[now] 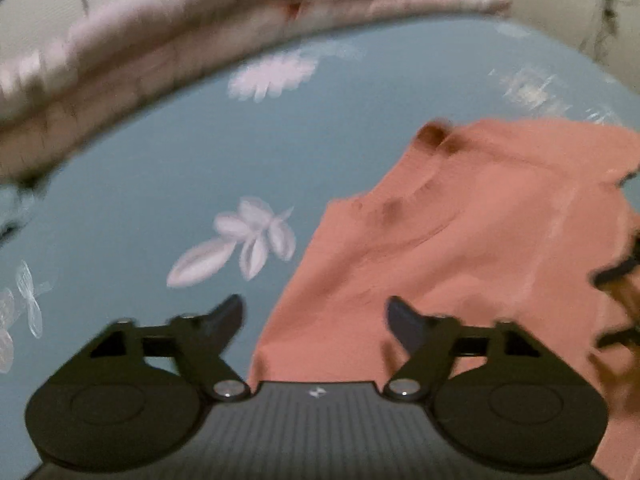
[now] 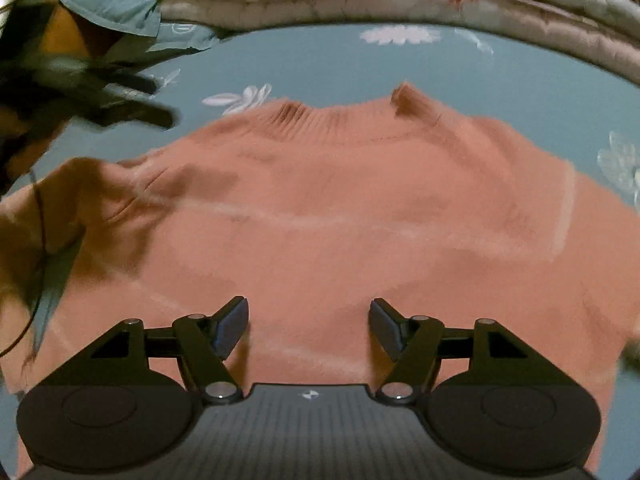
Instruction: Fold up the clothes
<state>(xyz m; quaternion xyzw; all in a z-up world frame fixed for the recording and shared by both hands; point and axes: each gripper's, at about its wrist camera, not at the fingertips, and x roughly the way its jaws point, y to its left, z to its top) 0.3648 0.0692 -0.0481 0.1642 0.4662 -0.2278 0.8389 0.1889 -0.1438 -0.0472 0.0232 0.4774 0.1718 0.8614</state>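
Sweater (image 2: 340, 208) lies flat beneath both seemingly empty, parted grippers.

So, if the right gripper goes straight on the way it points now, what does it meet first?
Most likely the orange sweater, which lies spread on the blue bedsheet and fills the view between the open right gripper. Nothing shows in front of it, though depth is hard to judge.

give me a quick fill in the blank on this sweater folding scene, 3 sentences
The garment lying on the bed is a ____ sweater.
The blue bedsheet is printed with white ____.
Both the left tongs and the right tongs have their jaws ____, with nothing clamped between them.

Missing words: pink (salmon); flowers; open
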